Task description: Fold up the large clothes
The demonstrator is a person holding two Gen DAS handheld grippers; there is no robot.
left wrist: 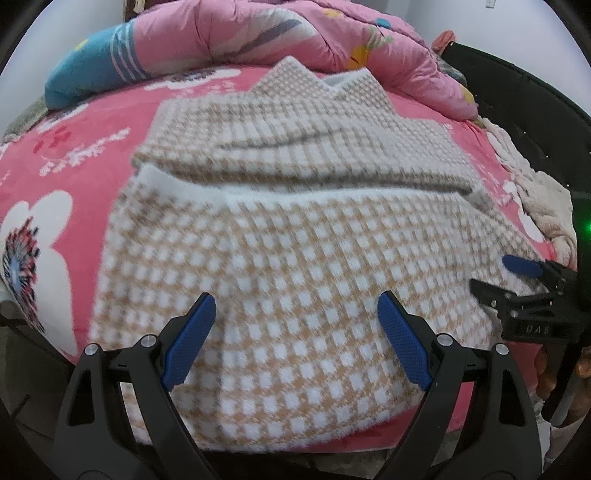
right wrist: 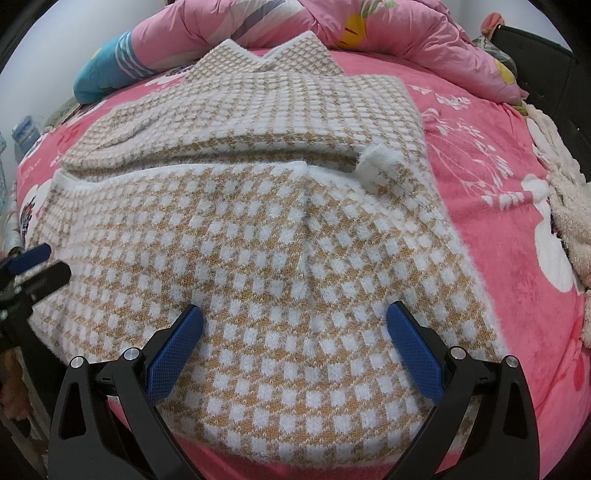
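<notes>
A large tan-and-white checked sweater lies flat on the pink flowered bedsheet, collar at the far end. Its sleeves are folded across the chest, and one white cuff is turned up on the right. My left gripper hovers open over the near hem on the left side, nothing between its blue pads. My right gripper hovers open over the hem's right side, also holding nothing.
A rumpled pink quilt and a teal striped pillow lie along the far edge of the bed. A cream fleece blanket and a dark bed frame sit at the right.
</notes>
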